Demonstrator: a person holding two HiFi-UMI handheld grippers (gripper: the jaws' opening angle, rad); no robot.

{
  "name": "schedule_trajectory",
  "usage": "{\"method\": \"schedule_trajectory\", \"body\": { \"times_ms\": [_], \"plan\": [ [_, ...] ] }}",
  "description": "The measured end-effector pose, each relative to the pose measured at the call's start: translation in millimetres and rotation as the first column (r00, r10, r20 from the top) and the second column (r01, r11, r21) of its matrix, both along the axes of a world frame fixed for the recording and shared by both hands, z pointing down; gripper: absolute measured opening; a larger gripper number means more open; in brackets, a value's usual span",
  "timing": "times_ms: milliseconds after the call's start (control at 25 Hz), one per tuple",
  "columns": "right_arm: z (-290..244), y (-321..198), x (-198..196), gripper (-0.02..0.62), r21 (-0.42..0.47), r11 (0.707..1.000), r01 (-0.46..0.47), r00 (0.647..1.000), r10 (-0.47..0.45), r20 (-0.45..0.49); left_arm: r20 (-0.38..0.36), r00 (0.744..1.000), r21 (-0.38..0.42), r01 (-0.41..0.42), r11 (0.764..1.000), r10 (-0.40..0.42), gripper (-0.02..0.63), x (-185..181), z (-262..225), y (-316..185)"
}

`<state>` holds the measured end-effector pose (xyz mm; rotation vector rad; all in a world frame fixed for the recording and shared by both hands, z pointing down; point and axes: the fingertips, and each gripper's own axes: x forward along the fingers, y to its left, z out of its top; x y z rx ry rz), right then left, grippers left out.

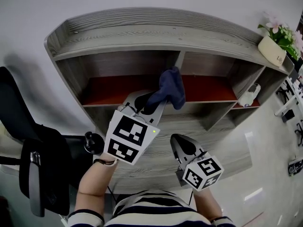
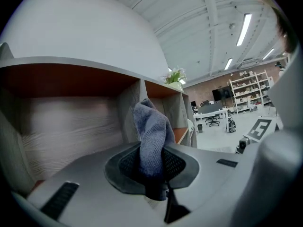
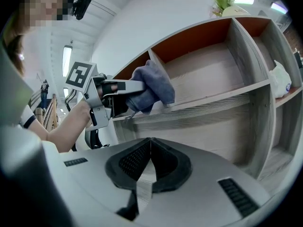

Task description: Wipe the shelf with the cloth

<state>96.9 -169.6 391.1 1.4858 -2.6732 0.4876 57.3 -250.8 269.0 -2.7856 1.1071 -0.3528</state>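
Cloth feel: The cloth (image 1: 169, 90) looks soft, light and floppy. I think it will bend and fold when pushed on the wood. It will not break. It could slip out if only a thin bit is pinched.
Where to hold: A thick, bunched part is best, so that a loose end sticks out to rub with. That is how it is held now.
Cloth look: It is dark blue and fuzzy, like a towel. It is squashed into a lump with soft folds. One end pokes out past the tongs.
Cloth place: It is at the front edge of the middle board of the shelf (image 1: 142, 34), near the upright wall that splits the top row. It seems to touch that edge.
Left tongs: The left tongs (image 1: 154, 102) are clenched on the cloth and held up at the middle board.
Right tongs: The right tongs (image 1: 182, 143) are closed tight with nothing in them. They sit lower, by the front of the bottom part, well apart from the cloth.
Shelf look: Grey wood with red boards inside the top row.
Other things: A plant (image 1: 277, 39) stands on the top right corner. A white thing (image 1: 248, 97) lies in the far right space.
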Motion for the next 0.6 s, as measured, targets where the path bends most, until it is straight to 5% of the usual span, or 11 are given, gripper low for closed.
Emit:
{"method": "schedule_trajectory", "body": {
  "times_ms": [600],
  "plan": [
    [-2,0,0,0.026,0.000,1.000,0.003,1.000,-0.003,0.008,0.308,0.951,0.030,0.027,0.999,-0.035,0.069,3,40,4]
  ]
}}
